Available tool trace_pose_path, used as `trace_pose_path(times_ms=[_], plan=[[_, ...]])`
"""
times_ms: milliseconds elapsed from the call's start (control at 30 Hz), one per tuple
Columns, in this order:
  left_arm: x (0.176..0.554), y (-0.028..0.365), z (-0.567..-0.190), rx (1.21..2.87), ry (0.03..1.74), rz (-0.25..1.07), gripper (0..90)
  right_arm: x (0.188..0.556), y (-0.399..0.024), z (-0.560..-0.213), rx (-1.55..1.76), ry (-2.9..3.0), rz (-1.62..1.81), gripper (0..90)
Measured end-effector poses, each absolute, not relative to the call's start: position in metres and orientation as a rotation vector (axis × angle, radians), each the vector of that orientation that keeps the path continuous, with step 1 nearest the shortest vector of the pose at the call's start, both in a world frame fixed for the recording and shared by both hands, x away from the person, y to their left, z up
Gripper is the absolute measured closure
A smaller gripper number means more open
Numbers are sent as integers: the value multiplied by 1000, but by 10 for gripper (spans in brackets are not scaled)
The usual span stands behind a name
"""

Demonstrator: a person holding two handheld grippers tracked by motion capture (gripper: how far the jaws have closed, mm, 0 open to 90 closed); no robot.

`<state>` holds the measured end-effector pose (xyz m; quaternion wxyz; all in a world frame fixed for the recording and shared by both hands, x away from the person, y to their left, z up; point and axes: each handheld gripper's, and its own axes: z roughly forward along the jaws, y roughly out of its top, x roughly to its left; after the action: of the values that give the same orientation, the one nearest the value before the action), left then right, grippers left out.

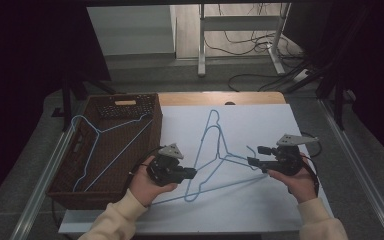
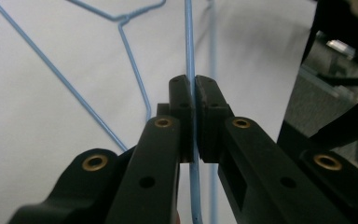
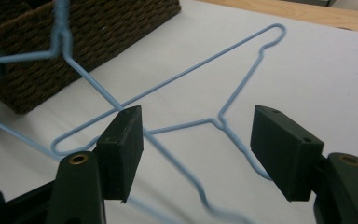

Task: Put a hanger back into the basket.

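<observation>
Three blue wire hangers were in sight, with the wicker basket [image 1: 145, 131] at the worktop's left edge as the landmark. One hanger [image 1: 97, 145] lay slanted inside the basket, its hook near the far wall. A second hanger [image 1: 211, 145] lay flat on the white sheet [image 1: 260, 120] just right of the basket, hook pointing away from the person. The third, the held hanger [image 1: 215, 189], stretched across the sheet nearer the person than the flat one and crossed over it.

The left tongs [image 1: 192, 173], close to the basket's near right corner, were pressed together on the held hanger's wire; in the left gripper view the thin blue wire [image 2: 189, 56] ran straight up between the two closed black pads. The right tongs [image 1: 254, 156], well to the right of the basket, stood spread. In the right gripper view the held hanger's twisted neck and hook [image 3: 177, 165] passed through the gap between the pads, brushing close to the left pad, while the flat hanger [image 3: 223, 119] lay on the sheet behind them.

There were two tongs, one basket and one white sheet on the wooden worktop [image 1: 220, 98].
</observation>
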<state>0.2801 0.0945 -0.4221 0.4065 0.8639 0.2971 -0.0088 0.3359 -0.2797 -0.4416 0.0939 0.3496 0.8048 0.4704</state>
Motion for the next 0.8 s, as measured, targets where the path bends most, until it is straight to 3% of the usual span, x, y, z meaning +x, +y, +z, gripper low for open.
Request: trace_pose_path(times_ms=[800], plan=[[266, 171, -391, 1989, 803, 31, 864, 336, -285, -444, 1078, 2330, 1377, 305]])
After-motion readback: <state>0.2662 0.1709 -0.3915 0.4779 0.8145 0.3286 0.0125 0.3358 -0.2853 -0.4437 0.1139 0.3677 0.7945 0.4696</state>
